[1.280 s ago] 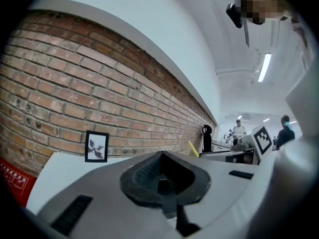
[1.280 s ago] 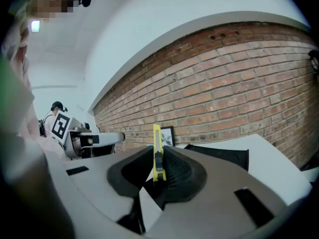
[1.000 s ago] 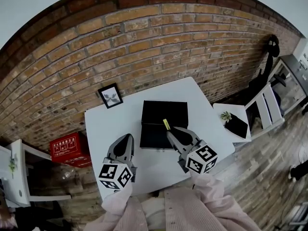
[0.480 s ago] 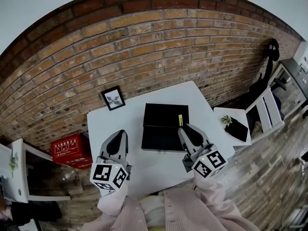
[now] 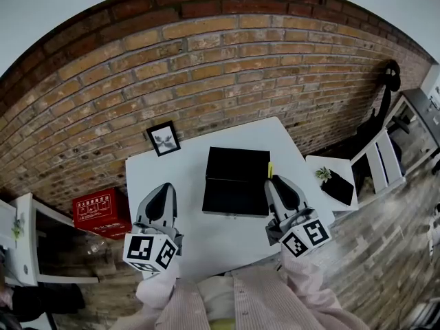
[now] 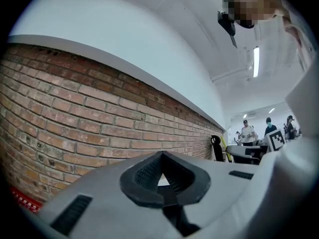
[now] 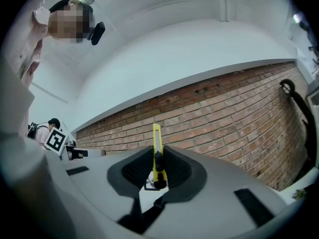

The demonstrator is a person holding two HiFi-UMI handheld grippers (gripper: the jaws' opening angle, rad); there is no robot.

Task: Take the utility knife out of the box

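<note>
1. A brick wall (image 5: 206,67) backs the white counter (image 5: 227,236). The red crate (image 5: 101,210) at nine o'clock bears white writing too small to read.
2. The right gripper (image 5: 276,180) is at three o'clock of the black box (image 5: 236,181), its fingers pinching the yellow utility knife (image 7: 157,151).
3. The left gripper (image 5: 165,188) is at eight o'clock, its fingers closed together and empty.

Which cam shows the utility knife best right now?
Right gripper view: the yellow utility knife stands edge-on, clamped in the right claw. Head view shows only a small yellow tip past that claw, beside the black box. Left gripper view doesn't show it.
</note>
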